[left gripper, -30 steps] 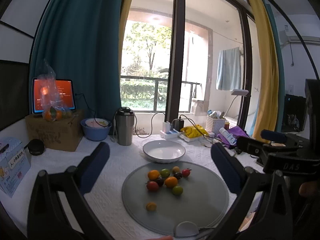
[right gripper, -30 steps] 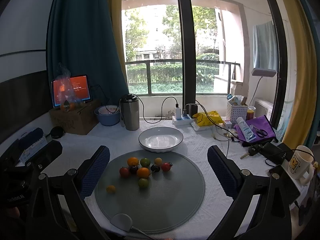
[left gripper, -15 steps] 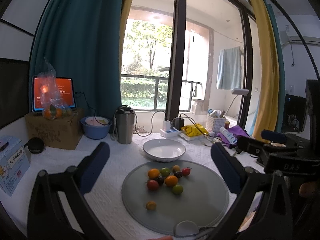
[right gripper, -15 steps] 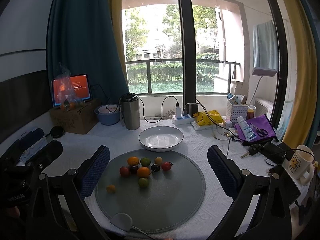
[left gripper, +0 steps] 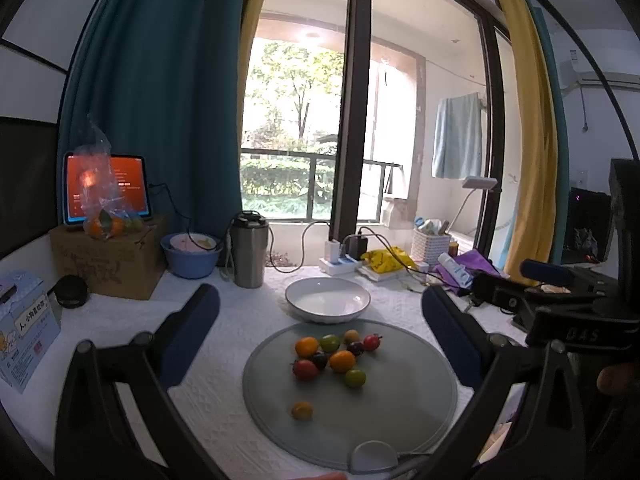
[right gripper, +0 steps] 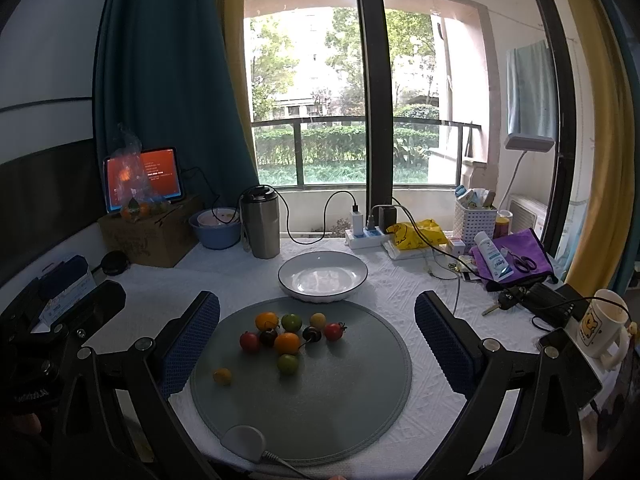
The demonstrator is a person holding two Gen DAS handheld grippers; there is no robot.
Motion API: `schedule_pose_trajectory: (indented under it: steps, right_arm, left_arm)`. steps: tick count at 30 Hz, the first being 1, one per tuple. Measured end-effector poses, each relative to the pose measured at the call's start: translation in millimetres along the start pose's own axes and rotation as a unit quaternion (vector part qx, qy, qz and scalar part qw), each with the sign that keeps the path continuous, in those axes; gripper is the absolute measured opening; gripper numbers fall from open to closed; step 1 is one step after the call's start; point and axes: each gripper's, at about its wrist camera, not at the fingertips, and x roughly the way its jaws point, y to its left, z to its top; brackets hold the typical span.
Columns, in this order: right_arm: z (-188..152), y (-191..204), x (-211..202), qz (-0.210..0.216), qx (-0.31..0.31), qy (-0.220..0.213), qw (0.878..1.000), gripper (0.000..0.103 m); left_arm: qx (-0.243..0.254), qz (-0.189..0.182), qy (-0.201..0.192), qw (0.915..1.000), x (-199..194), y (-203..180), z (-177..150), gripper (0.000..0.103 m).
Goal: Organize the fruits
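— Grey round mat point(right gripper: 340, 412) on the bench carries the small fruits point(right gripper: 286, 342), clustered near the empty white bowl point(right gripper: 322, 276).
— And the jaws?
— Left gripper point(left gripper: 320, 324) and right gripper point(right gripper: 318, 324) both spread wide, holding nothing.

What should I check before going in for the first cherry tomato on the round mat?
1. Left gripper open and holding nothing: ok.
2. Right gripper open and holding nothing: ok.
3. White bowl holds nothing and sits just beyond the grey round mat: ok.
4. Cherry tomatoes all on the mat, none in the bowl yet: ok.
5. Easy first pick: the small yellow tomato lies apart from the cluster with room for the fingers: ok.
6. Clear path: a white disc with a cable lies on the mat's near edge, below the approach: cannot tell whether it will snag.
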Motion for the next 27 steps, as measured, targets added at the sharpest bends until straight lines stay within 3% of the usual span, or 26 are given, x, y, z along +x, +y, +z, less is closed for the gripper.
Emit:
schedule_pose_trajectory:
  steps: [11,19,25,27]
  right_arm:
    - [-6.9,-2.7,8.2,0.001,0.003,0.013,1.0,0.1]
    - [-26.0,-14.0,38.9,-0.011,0.0,0.052,0.999,0.1]
    - [-50.8,-23.8,78.5,0.009,0.011,0.107,0.994,0.098]
    - [-61.0,-26.2,92.4,0.016,0.016,0.126,0.992,0.093]
  left_arm:
    - [-0.001,-0.001,0.018,0.9998,6.0,0.9,-9.5,0.102]
    - [-0.007,0.006,0.094,0.9955,42.3,4.7,-42.3,0.102]
    - [-0.013,0.005,0.156,0.9877,77.0,7.3,-73.7,0.101]
    - [-0.014,0.005,0.177,0.9841,87.3,9.7,-84.0,0.101]
